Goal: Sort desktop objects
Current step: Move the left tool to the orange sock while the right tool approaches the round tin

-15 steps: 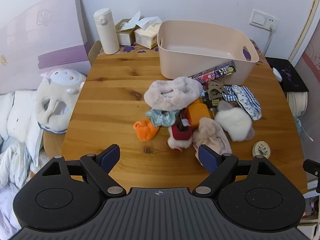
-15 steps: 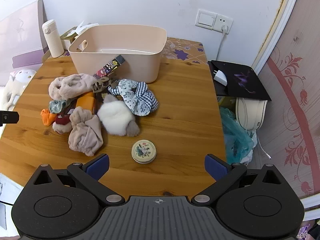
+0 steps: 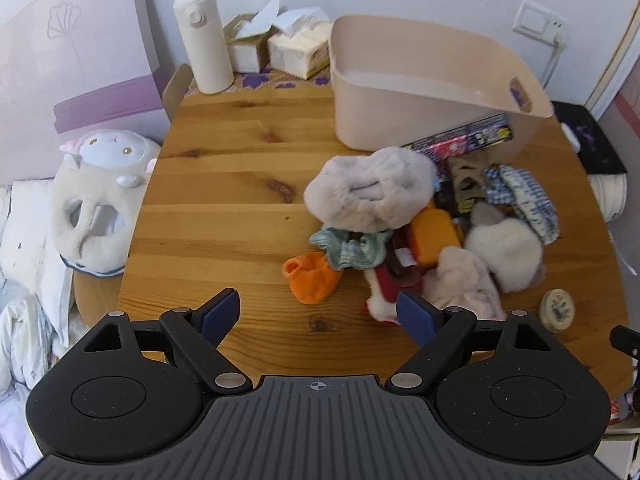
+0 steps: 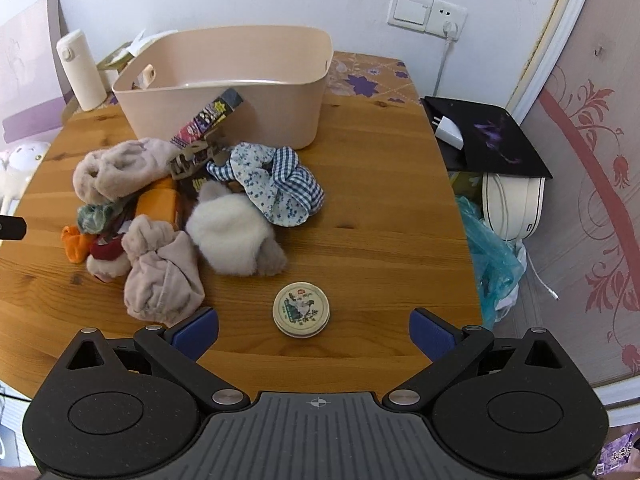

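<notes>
Both the left gripper [image 3: 318, 312] and right gripper [image 4: 314, 330] hang with jaws spread wide, holding nothing. Just ahead between the right jaws lies a small round tin [image 4: 301, 309], cream with a printed lid, probably metal: rigid, light, slick, best pinched across its rim. Ahead of the left jaws, an orange sock [image 3: 312, 280] fronts a soft pile on the worktop [image 3: 224, 200].

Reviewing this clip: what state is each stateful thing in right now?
Left gripper: open, holding nothing.
Right gripper: open, holding nothing.
Bin: upright, looks empty.
Tin: lid on, lying flat, apart from the pile.
Flask: upright, capped.
Tissue box: open, tissue sticking out.
Wall plug: plugged in.
</notes>
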Tool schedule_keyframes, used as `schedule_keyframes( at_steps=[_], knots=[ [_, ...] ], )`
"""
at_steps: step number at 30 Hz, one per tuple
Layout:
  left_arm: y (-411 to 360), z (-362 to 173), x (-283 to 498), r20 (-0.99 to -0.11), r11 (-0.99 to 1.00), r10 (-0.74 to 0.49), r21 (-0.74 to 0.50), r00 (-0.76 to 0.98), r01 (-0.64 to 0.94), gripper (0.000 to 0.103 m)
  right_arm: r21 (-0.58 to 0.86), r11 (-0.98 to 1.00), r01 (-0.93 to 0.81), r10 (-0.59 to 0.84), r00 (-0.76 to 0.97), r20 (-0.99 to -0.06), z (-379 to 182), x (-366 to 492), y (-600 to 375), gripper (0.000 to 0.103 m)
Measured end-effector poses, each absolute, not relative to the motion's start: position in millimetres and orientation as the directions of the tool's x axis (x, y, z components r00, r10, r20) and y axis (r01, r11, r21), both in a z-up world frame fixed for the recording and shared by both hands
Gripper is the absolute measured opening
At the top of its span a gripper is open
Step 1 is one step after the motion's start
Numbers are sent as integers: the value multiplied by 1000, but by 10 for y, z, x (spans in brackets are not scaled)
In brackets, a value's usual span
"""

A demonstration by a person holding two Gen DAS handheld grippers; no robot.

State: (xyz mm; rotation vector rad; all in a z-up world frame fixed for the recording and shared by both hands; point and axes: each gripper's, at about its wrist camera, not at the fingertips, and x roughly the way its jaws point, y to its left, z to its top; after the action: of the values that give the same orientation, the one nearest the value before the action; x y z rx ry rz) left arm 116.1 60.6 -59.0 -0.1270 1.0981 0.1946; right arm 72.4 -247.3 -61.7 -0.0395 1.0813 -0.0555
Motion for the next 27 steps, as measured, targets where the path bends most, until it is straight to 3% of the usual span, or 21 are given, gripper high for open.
schedule_keyframes(
  at_steps=[27],
  knots=[
    [856,-1548,1674,-939,978,67,-5,336,-210,87,-145,989,-21,-125,404,-906,-1577,1211,-2389,103]
  ],
)
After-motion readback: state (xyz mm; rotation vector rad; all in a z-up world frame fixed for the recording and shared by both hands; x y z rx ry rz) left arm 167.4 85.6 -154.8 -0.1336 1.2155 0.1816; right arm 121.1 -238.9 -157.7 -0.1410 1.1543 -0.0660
